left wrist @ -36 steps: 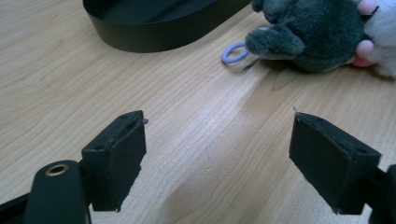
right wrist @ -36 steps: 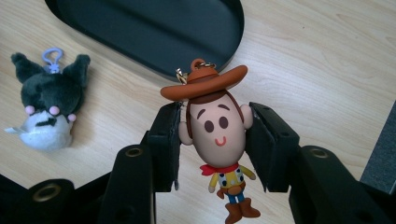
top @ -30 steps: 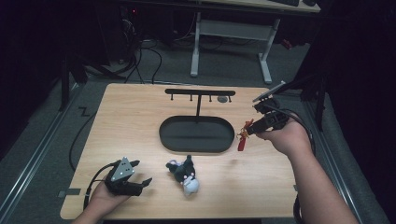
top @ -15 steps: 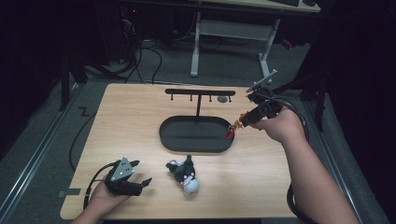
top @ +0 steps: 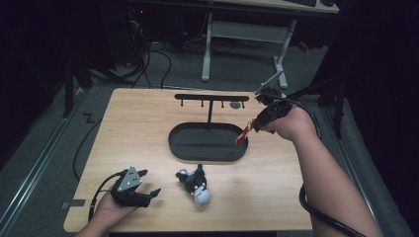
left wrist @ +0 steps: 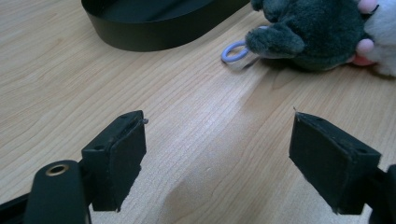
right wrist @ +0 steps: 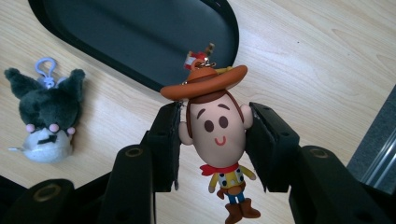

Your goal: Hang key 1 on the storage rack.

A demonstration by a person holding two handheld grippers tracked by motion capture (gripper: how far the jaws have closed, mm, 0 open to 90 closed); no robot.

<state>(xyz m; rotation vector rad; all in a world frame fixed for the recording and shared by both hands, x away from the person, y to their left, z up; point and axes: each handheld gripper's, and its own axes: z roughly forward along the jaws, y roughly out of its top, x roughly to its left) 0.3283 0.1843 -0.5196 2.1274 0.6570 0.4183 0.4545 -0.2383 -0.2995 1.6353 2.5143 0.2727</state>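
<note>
Right gripper jaws clamp the cowboy keychain by its head above the bare black tray; left gripper jaws gape open on the desk.

Your right gripper has the cowboy keychain above the tray's right end. Rack stands behind the tray. Plush keychain lies in front of it, just right of your left gripper.

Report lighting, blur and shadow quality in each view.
High view: table lit, surroundings nearly black, cowboy keychain tiny and soft. Left gripper view: jaws sharp, plush toy slightly soft. Right gripper view: keychain face crisp, evenly lit, soft shadows.
</note>
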